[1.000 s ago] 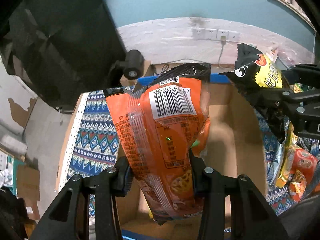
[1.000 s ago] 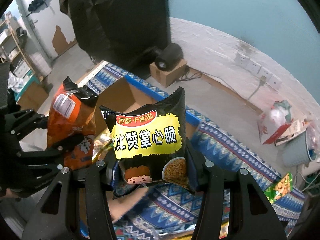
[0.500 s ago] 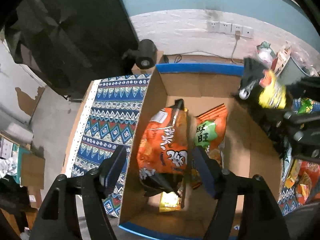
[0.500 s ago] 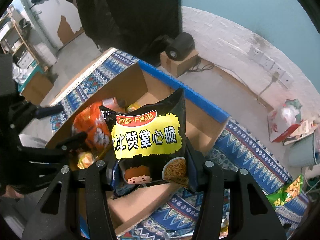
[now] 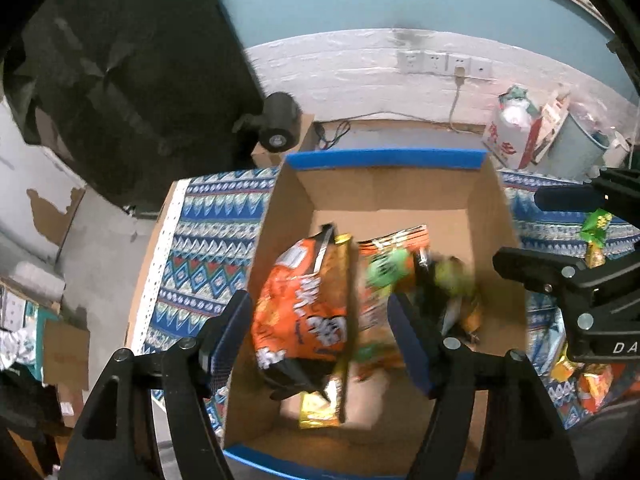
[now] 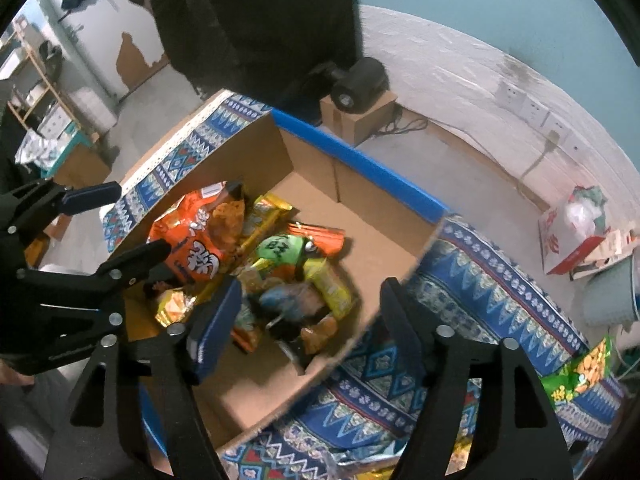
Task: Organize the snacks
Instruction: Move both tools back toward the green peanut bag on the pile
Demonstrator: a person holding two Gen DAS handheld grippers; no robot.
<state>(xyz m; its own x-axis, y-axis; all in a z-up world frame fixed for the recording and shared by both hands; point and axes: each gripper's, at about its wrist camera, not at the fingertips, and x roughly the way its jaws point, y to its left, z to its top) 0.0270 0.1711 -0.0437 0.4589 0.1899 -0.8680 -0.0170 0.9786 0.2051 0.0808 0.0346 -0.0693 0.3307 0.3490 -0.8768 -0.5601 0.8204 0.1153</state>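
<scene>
Grippers are hanging over the box (image 5: 490, 200): we are holding our left gripper (image 5: 320, 336) wide and empty, our right gripper (image 6: 310, 320) is opening, empty. Below them the orange bag (image 5: 300, 304) and black bag (image 6: 316, 292) are lying inside.

A black projector (image 5: 278, 126) sits on a small cardboard carton (image 6: 360, 118). White wall sockets (image 5: 444, 63) line the wall (image 5: 360, 60). A grey bin (image 5: 576, 150) stands nearby.
</scene>
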